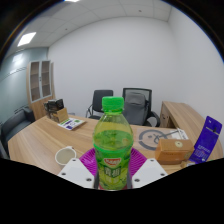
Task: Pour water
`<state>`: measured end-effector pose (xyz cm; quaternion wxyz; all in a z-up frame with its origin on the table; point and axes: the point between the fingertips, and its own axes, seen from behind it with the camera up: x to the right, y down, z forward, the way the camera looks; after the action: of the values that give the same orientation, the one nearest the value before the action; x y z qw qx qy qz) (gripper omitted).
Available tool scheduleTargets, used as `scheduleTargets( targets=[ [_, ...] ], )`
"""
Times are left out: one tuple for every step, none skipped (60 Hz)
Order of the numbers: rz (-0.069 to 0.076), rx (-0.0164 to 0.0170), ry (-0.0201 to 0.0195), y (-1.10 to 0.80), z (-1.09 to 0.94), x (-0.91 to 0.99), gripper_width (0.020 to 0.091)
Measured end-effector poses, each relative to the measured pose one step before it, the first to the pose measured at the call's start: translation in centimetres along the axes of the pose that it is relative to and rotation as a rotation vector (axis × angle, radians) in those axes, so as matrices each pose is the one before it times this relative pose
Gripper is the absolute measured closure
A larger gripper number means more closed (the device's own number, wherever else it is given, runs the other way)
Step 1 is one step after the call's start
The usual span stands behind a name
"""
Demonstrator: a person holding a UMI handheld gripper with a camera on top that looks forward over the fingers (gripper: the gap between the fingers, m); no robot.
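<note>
A green plastic bottle [113, 140] with a green cap and a green label stands upright between my fingers, held above the wooden table [40, 138]. My gripper [112, 168] is shut on the bottle, with the magenta pads [87, 158] pressing on its lower body from both sides. The bottle's base is hidden below the fingers. Just left of the fingers on the table sits a white round cup [66, 155].
A brown box [174, 150] and a purple packet [207, 138] lie on the table to the right. Farther back are a round white device [150, 136], papers [71, 123], two black office chairs [136, 104] and a wooden cabinet [40, 80].
</note>
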<state>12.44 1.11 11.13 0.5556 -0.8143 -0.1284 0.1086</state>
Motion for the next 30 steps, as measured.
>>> scheduleTargets(
  targets=[
    [0.004, 0.00325, 0.00178, 0.178, 0.178, 0.122, 0.0731],
    [0.0002, 0.00339, -0.00166, 0.214, 0.147, 0.053, 0.0732],
    [-0.0004, 0.00507, -0.00174, 0.191, 0.158, 0.062, 0.0733],
    [0.0011, 0.00475, 0.00152, 0.202, 0.159, 0.144, 0.0732],
    [0.0034, 0.00406, 0.00564, 0.217, 0.131, 0.035, 0.0731],
    [0.0022, 0.00361, 0.00251, 0.219, 0.164, 0.127, 0.0732],
    [0.0034, 0.00328, -0.00292, 0.147, 0.021, 0.017, 0.0732],
    [0.0048, 0.00531, -0.00349, 0.183, 0.125, -0.03, 0.073],
    [0.0075, 0.00208, -0.00289, 0.237, 0.133, 0.007, 0.072],
    [0.0085, -0.00282, -0.00186, 0.331, 0.145, 0.043, 0.0721],
    [0.0075, -0.00693, -0.00192, 0.447, 0.156, 0.078, 0.0721],
    [0.0058, -0.00994, -0.00107, 0.542, 0.114, 0.092, 0.0721],
    [0.0031, -0.01044, -0.00032, 0.565, 0.158, 0.095, 0.0715],
    [0.0047, 0.01467, -0.00628, -0.19, -0.143, -0.159, 0.0714],
    [-0.0072, 0.02183, 0.00043, -0.155, 0.023, 0.097, 0.0716],
    [-0.0049, -0.00282, 0.00612, 0.278, 0.023, 0.048, 0.0714],
    [-0.0067, 0.00206, -0.00166, 0.026, -0.128, 0.087, 0.0712],
    [-0.0116, 0.00776, -0.00067, -0.085, -0.059, -0.04, 0.0711],
    [-0.0116, -0.00038, -0.00011, 0.116, -0.061, -0.079, 0.0701],
    [-0.0096, 0.00739, -0.00074, -0.026, -0.063, -0.072, 0.0694],
    [-0.0095, 0.00336, 0.00111, 0.066, -0.04, -0.044, 0.0692],
    [-0.0079, 0.00389, 0.00134, 0.016, -0.052, -0.033, 0.0681],
    [-0.0077, 0.00205, 0.00156, 0.036, -0.004, -0.105, 0.0674],
    [-0.0057, 0.00089, 0.00138, 0.06, -0.06, 0.01, 0.0664],
    [-0.0032, 0.0006, 0.0011, 0.012, -0.061, -0.002, 0.0647],
    [-0.0014, -0.00071, 0.00202, 0.041, -0.038, 0.0, 0.0633],
    [0.0005, -0.00296, 0.00257, 0.078, -0.029, 0.008, 0.0622],
    [0.0025, -0.00362, 0.00242, 0.054, -0.043, 0.018, 0.0612],
    [0.0005, -0.00424, -0.00014, 0.034, -0.042, -0.016, 0.0602],
    [-0.0032, -0.00683, 0.00002, 0.086, -0.068, 0.003, 0.0596]
  ],
)
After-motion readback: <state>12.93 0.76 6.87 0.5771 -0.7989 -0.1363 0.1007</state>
